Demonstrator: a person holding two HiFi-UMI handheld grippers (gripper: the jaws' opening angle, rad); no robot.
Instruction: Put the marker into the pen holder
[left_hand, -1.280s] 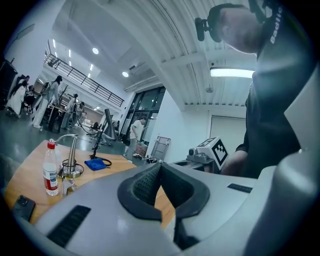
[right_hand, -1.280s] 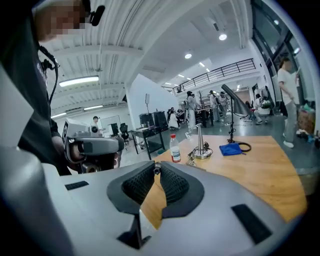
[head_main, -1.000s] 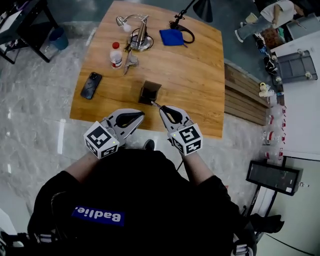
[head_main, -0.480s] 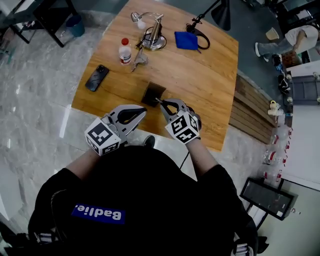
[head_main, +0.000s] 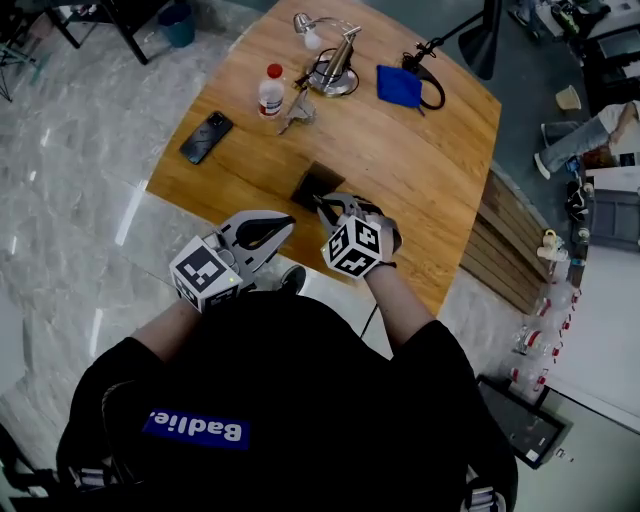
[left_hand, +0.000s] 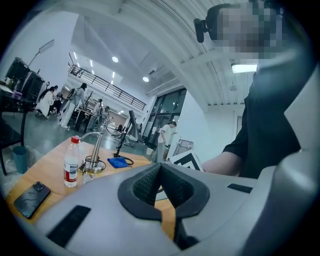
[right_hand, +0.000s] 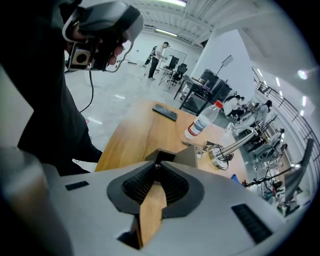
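Right gripper (head_main: 330, 205) fingers clamped on the marker (right_hand: 156, 165), seemingly by its end. Light, stiff, smooth barrel, so it may pivot. Tip sits just beside pen holder (head_main: 318, 185). Left gripper (left_hand: 159, 170) fingers together, empty.

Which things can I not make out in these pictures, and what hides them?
Thin dark marker: the head view shows only its tip; the right gripper covers the rest.
Dark square pen holder: its inside is too dark in the head view; the jaws hide its base in the right gripper view.
Clear bottle with red cap: label print too small in every view.
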